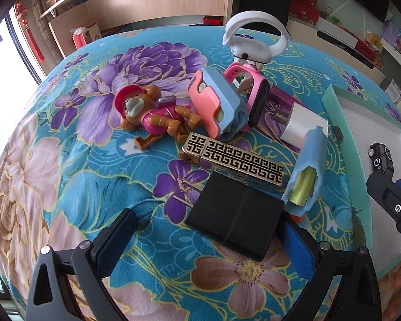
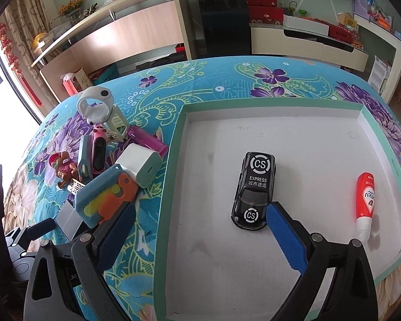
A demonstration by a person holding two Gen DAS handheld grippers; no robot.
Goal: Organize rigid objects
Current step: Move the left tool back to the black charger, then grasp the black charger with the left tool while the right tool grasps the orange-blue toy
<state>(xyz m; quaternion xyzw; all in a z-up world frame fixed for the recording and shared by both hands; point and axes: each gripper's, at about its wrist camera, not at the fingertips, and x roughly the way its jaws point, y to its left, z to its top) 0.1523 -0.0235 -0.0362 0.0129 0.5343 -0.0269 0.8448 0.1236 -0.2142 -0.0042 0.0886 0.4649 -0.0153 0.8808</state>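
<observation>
My left gripper (image 1: 208, 222) is open low over the flowered cloth. A black charger block (image 1: 238, 219) lies between its fingers, closer to the right one. Behind the block are a gold patterned box (image 1: 235, 160), a blue foam toy (image 1: 304, 182), a white charger (image 1: 302, 125), a pink and blue case (image 1: 216, 101) and a toy dog (image 1: 147, 112). My right gripper (image 2: 200, 208) is open and empty over the left wall of the green-rimmed tray (image 2: 171, 160). Its right finger sits beside a black toy car (image 2: 254, 190) on the tray floor. A red glue bottle (image 2: 365, 206) lies to the right.
A pink watch (image 1: 254, 91), a white ring-shaped stand (image 1: 254, 37) and a purple tube (image 2: 147, 139) lie at the back of the pile. The table's far edge curves off toward wooden shelves and a cabinet. The tray floor is bare around the car.
</observation>
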